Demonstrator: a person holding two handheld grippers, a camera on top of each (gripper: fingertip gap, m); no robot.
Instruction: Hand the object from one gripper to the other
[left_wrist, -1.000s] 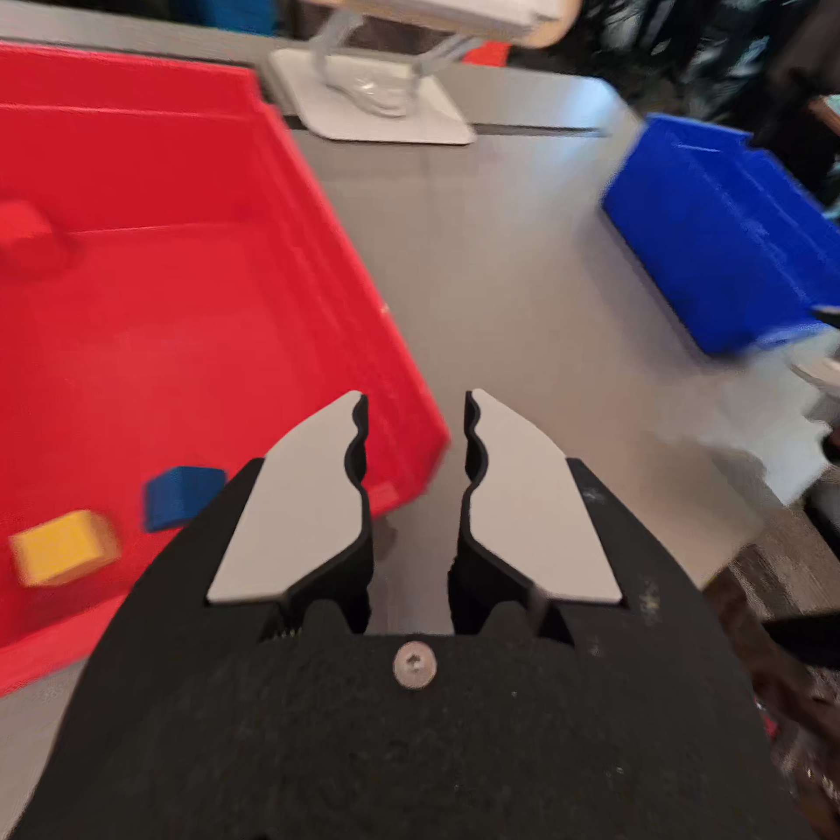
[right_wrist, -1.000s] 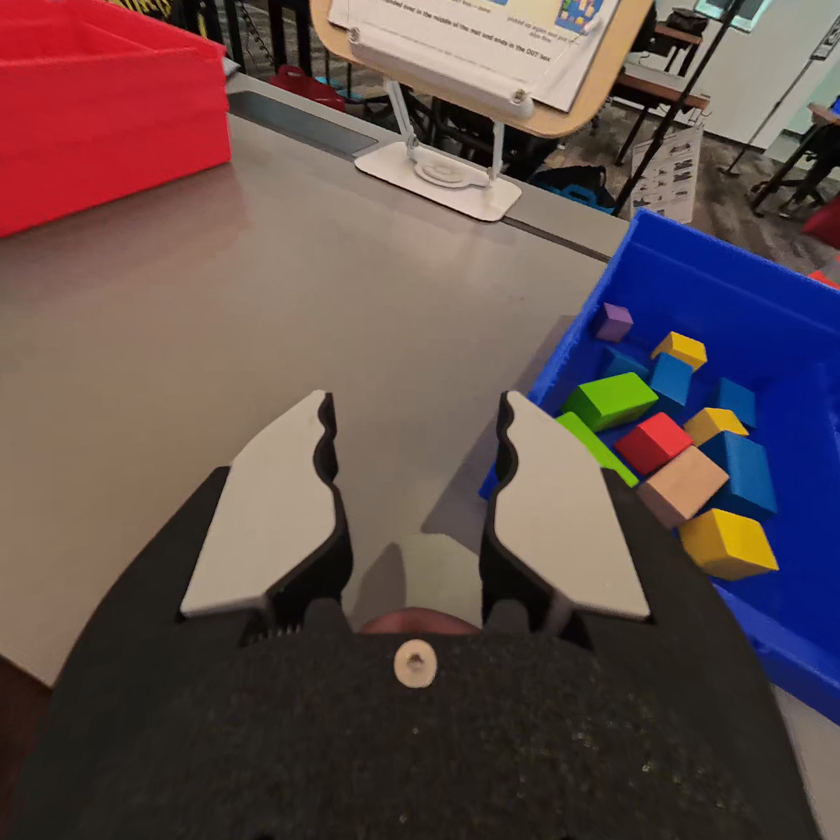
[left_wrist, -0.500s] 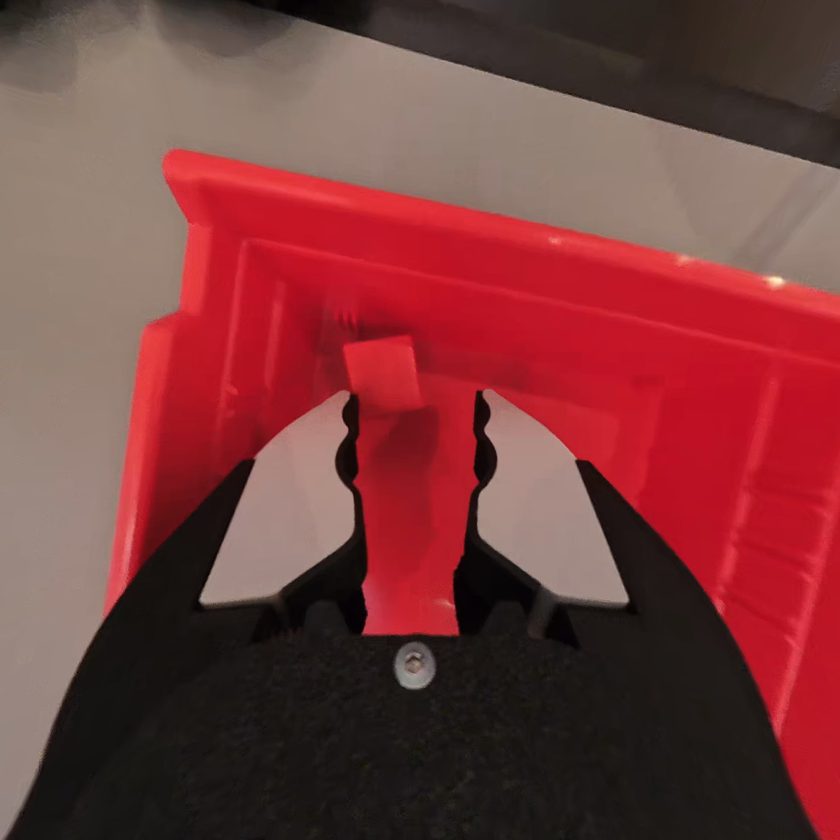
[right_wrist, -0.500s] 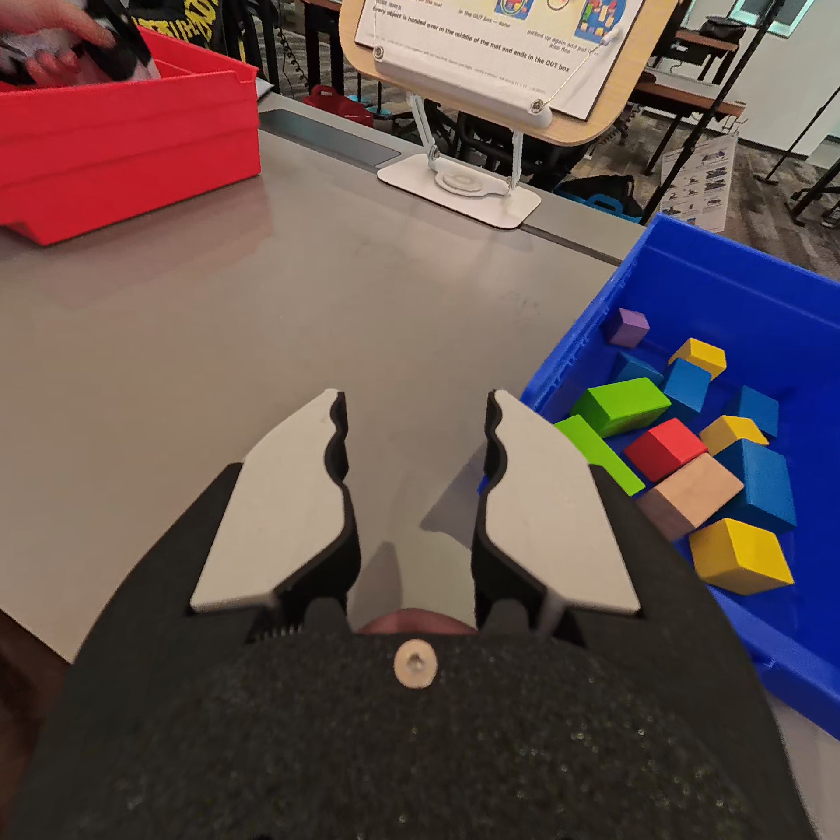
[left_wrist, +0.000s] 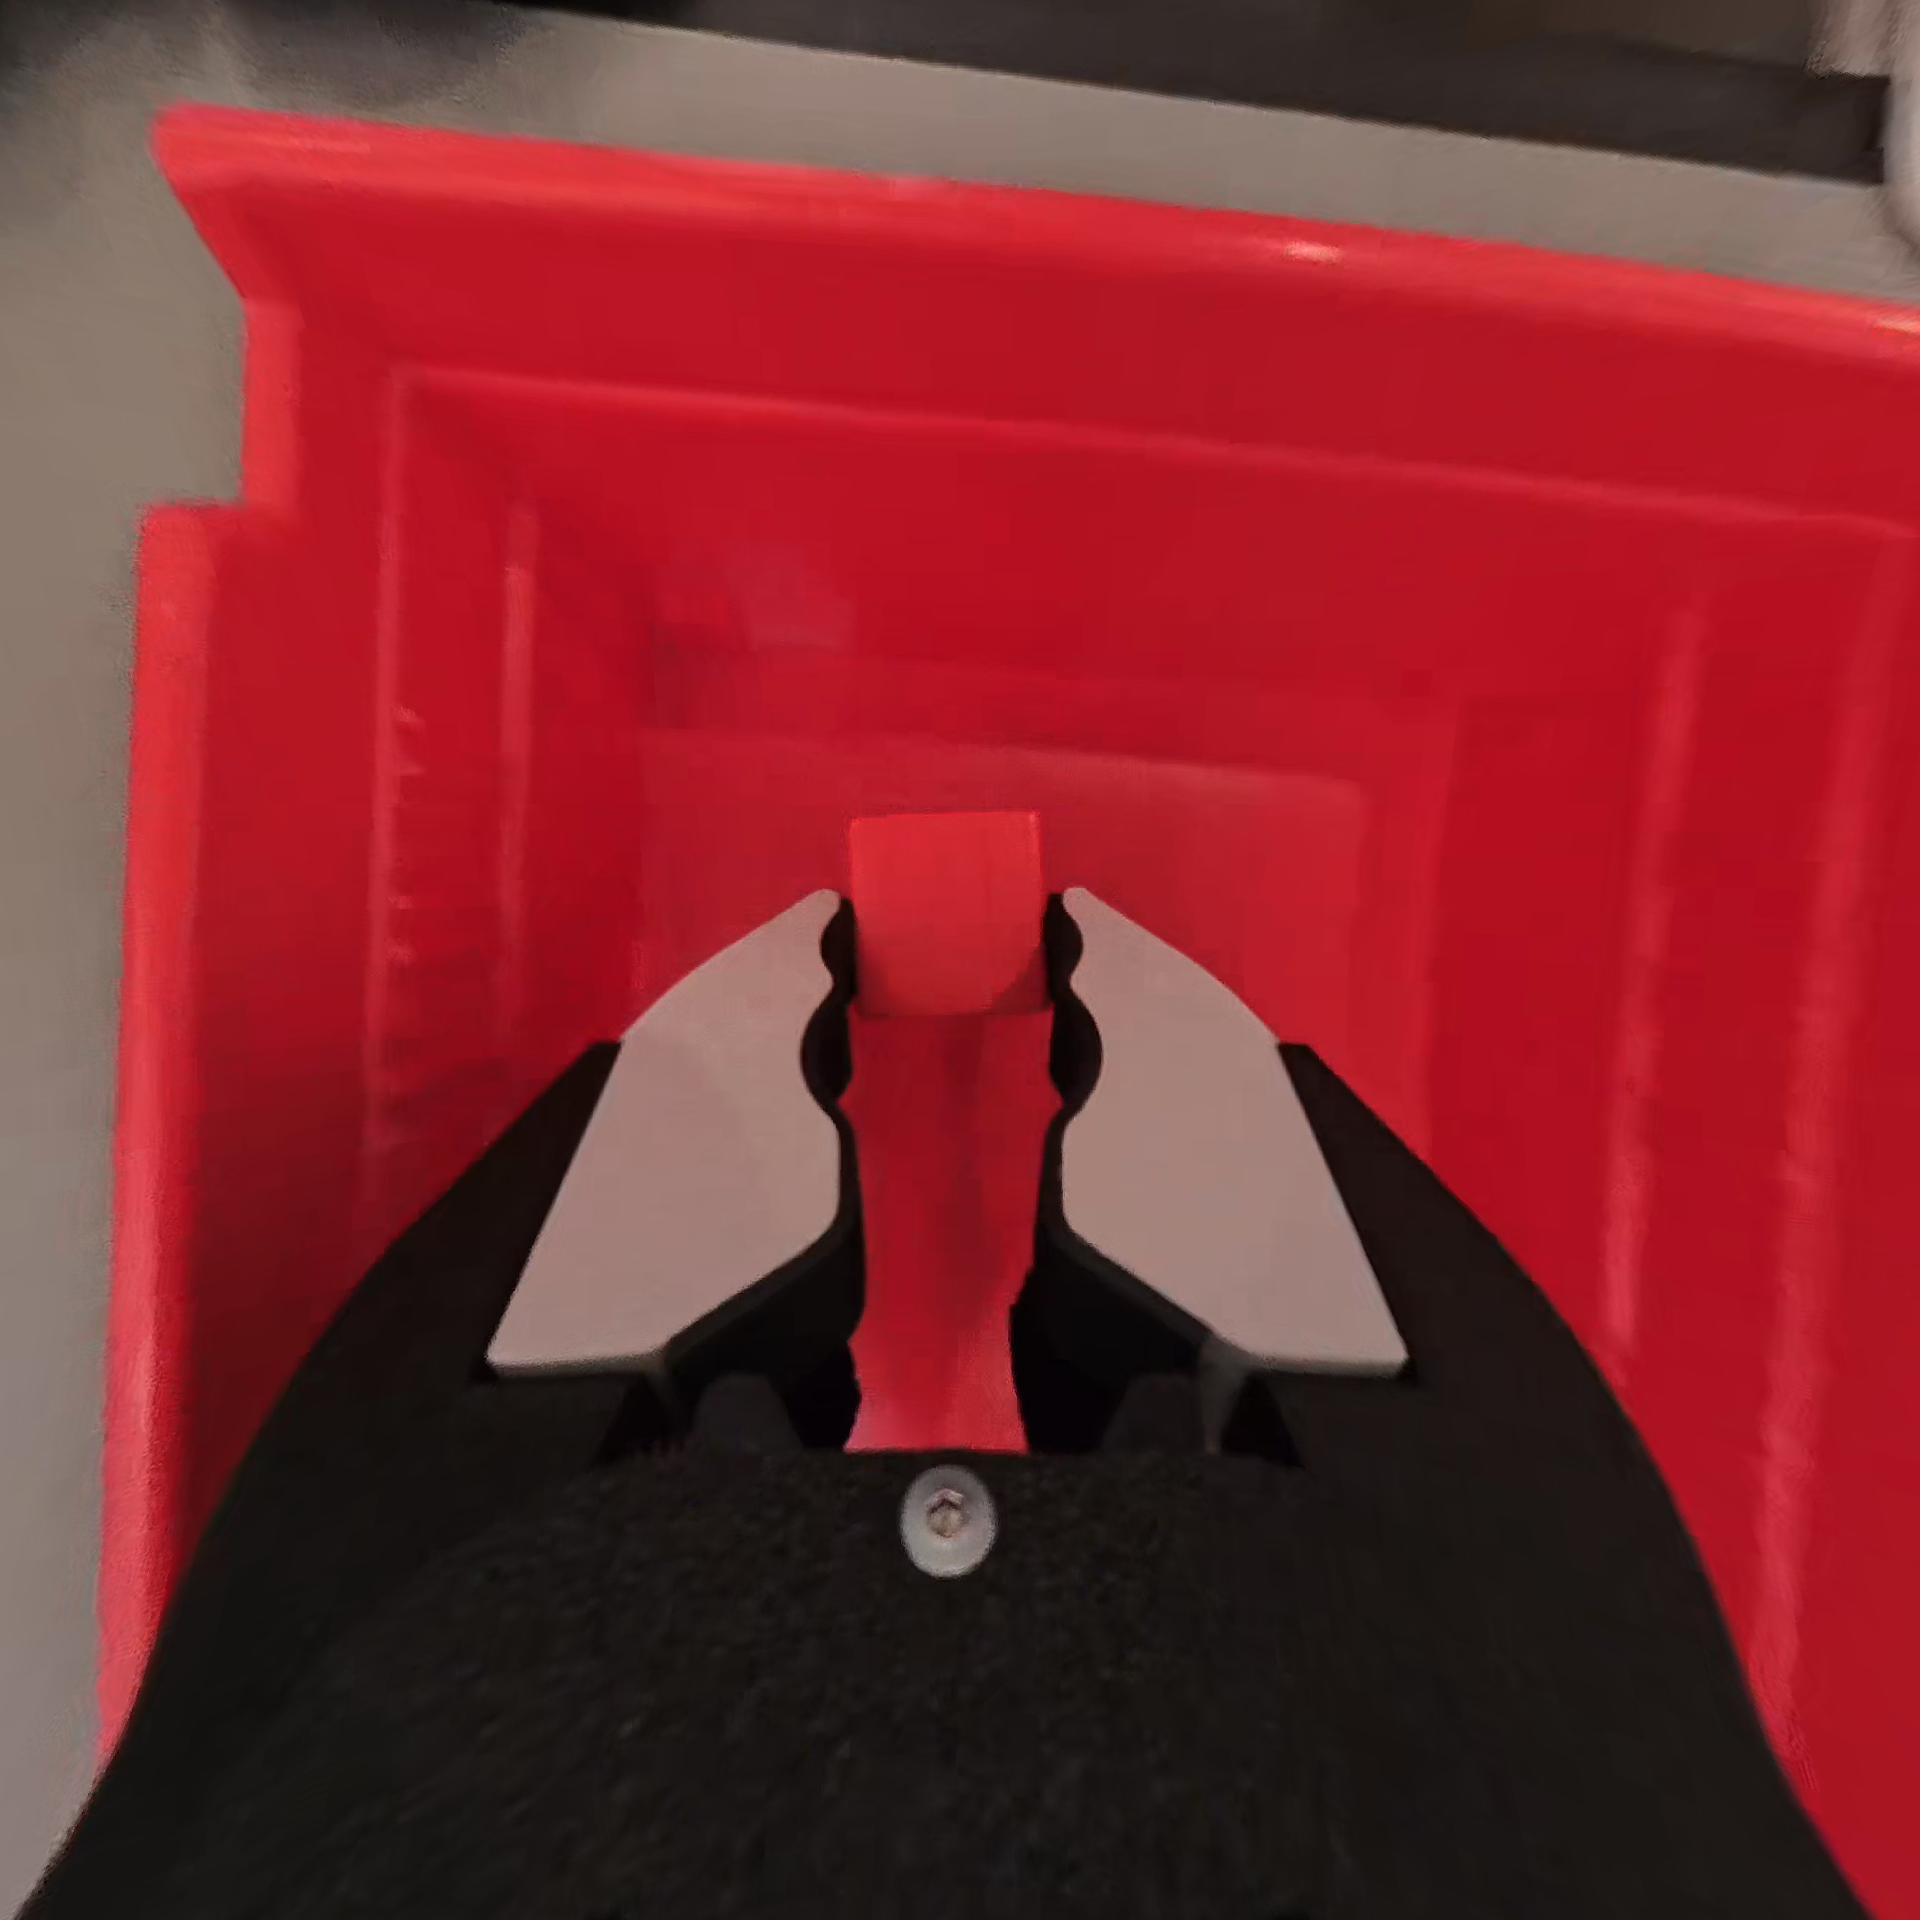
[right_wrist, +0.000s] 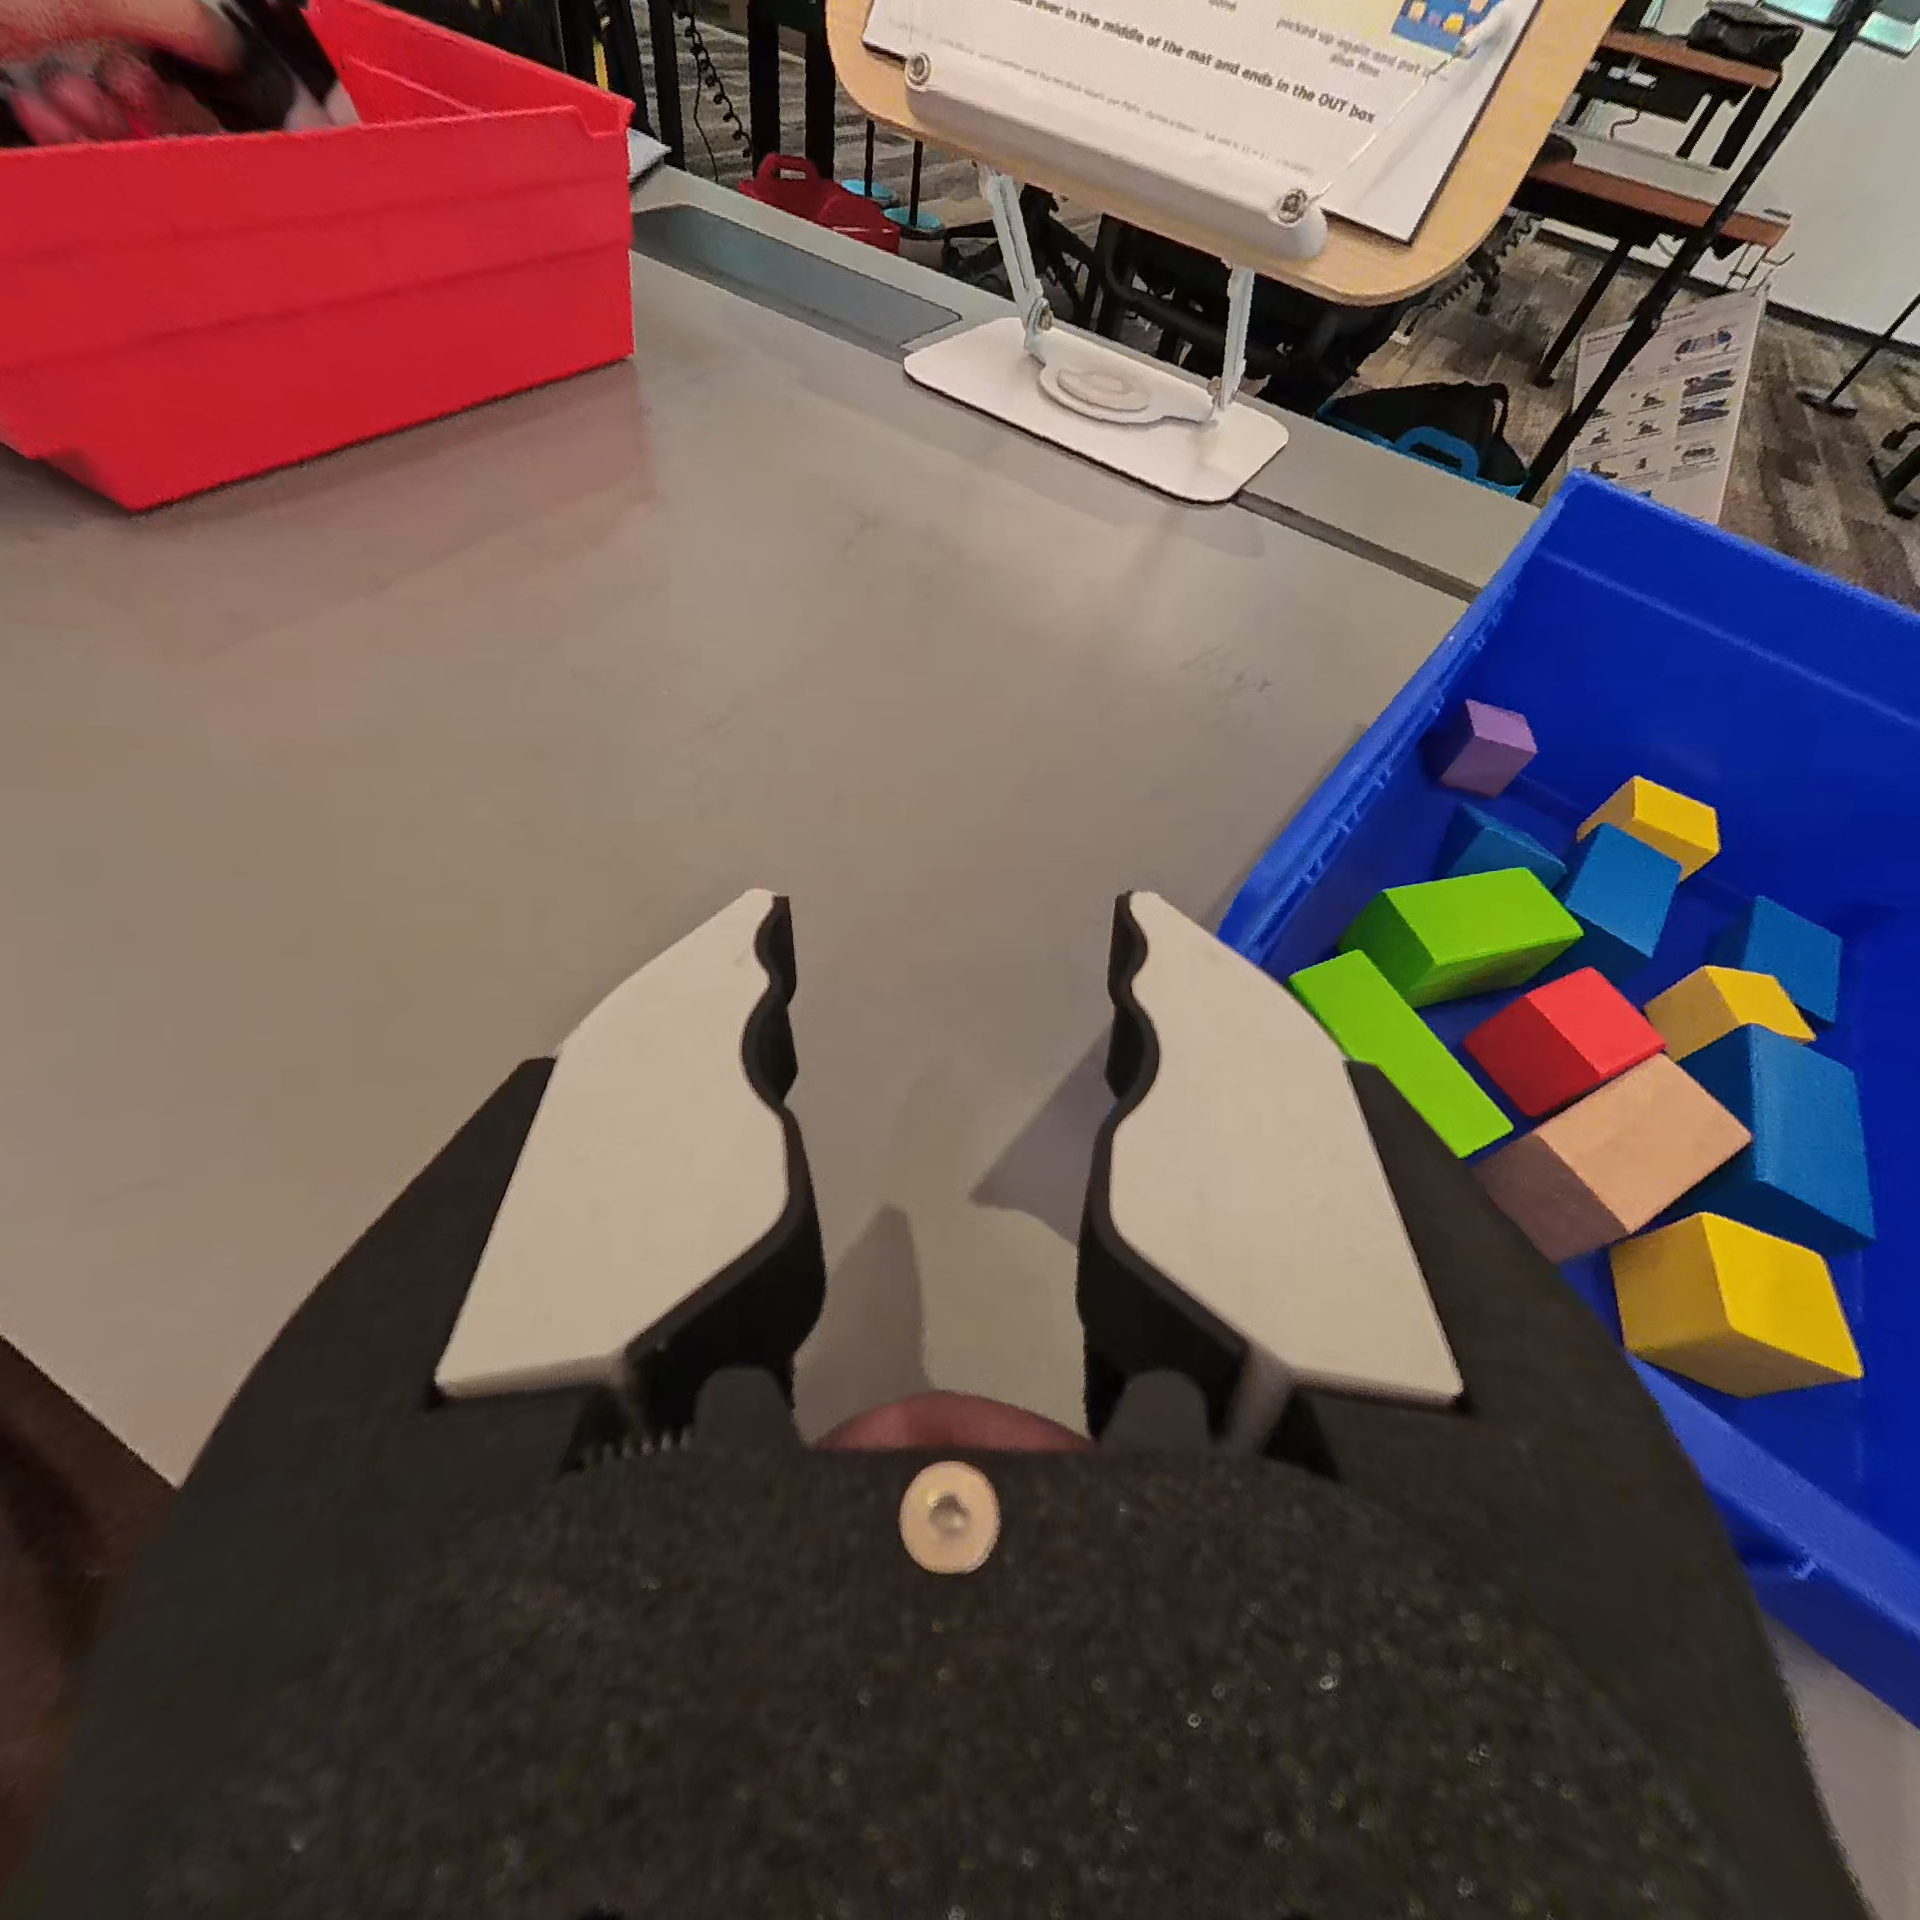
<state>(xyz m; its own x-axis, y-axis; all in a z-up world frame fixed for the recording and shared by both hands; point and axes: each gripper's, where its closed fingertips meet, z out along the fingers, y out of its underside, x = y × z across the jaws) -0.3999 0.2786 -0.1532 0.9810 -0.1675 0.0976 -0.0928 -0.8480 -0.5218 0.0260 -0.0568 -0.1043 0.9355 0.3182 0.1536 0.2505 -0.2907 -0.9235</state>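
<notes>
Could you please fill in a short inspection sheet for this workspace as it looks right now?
Surface: smooth grey tabletop, bare in the middle.
Job's things: small red wooden block inside the red plastic bin, between the left gripper's fingertips.
Clutter: blue plastic bin holding loose coloured wooden blocks: green, red, yellow, blue, purple and tan.
Grippers: left gripper shut on the small red wooden block; right gripper open, empty, over the table.
Cables: nothing seen on the table.
Surroundings: wooden board with a sheet on a white stand at the far edge; chairs and desks beyond; a person's hand, blurred, over the red plastic bin.
</notes>
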